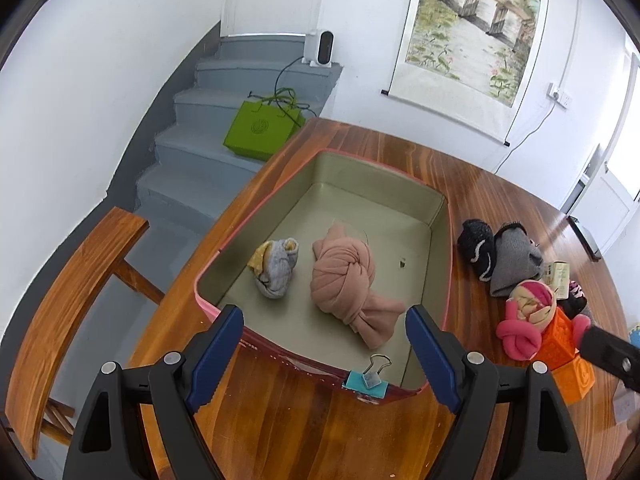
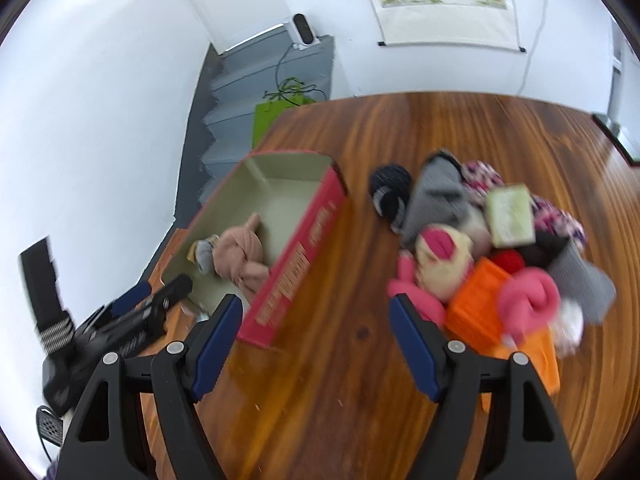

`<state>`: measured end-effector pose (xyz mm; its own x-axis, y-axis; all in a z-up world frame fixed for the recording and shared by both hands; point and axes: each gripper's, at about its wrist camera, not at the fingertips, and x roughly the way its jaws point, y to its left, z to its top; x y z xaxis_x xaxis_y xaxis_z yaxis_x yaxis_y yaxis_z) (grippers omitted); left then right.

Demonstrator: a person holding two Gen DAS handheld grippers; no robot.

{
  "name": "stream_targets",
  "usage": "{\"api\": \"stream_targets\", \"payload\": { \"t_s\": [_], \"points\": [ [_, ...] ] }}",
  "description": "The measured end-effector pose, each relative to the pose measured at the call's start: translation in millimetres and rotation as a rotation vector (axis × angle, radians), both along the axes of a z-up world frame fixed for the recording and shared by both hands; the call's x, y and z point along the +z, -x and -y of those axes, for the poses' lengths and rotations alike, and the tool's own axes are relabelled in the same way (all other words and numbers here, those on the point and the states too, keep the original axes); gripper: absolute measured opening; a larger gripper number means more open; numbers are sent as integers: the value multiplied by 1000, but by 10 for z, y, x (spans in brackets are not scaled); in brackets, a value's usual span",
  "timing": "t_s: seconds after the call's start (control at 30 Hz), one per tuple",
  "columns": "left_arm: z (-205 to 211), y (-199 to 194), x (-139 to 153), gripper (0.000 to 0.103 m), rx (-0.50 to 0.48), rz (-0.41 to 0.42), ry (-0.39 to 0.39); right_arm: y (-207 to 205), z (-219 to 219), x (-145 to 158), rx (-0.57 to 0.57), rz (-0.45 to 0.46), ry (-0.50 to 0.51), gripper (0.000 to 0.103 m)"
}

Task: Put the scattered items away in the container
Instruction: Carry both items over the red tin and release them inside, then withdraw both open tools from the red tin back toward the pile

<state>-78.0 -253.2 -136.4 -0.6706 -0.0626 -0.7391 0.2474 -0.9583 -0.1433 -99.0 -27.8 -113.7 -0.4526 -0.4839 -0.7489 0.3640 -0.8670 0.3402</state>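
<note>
A pink-sided box [image 1: 438,216] with a beige inside stands on the wooden table [image 1: 380,140]. In it lie a knotted peach cloth [image 1: 344,276] and a grey and yellow sock bundle [image 1: 276,266]. My left gripper [image 1: 324,354] is open and empty over the box's near edge. A pile to the right holds a black sock ball [image 1: 476,246], a grey cloth [image 1: 514,262], a pink knotted cloth [image 1: 520,336] and an orange block [image 1: 564,344]. My right gripper [image 2: 316,344] is open and empty above the table between the box [image 2: 304,248] and the pile [image 2: 496,252].
A teal binder clip [image 1: 370,380] sits on the box's near rim. A wooden bench [image 1: 76,300] stands left of the table. Grey stairs [image 1: 224,128] with a green bag [image 1: 260,128] lie behind. A small green box [image 2: 512,214] tops the pile.
</note>
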Motion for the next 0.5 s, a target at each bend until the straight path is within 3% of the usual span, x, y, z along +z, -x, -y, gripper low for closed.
{"api": "stream_targets", "payload": {
  "t_s": [0.33, 0.5],
  "points": [
    [-90, 264, -237, 85, -36, 88, 43, -298, -415, -25, -48, 7, -39, 79],
    [-201, 238, -236, 85, -67, 115, 107, -366, -598, -34, -75, 17, -44, 79]
  ]
}}
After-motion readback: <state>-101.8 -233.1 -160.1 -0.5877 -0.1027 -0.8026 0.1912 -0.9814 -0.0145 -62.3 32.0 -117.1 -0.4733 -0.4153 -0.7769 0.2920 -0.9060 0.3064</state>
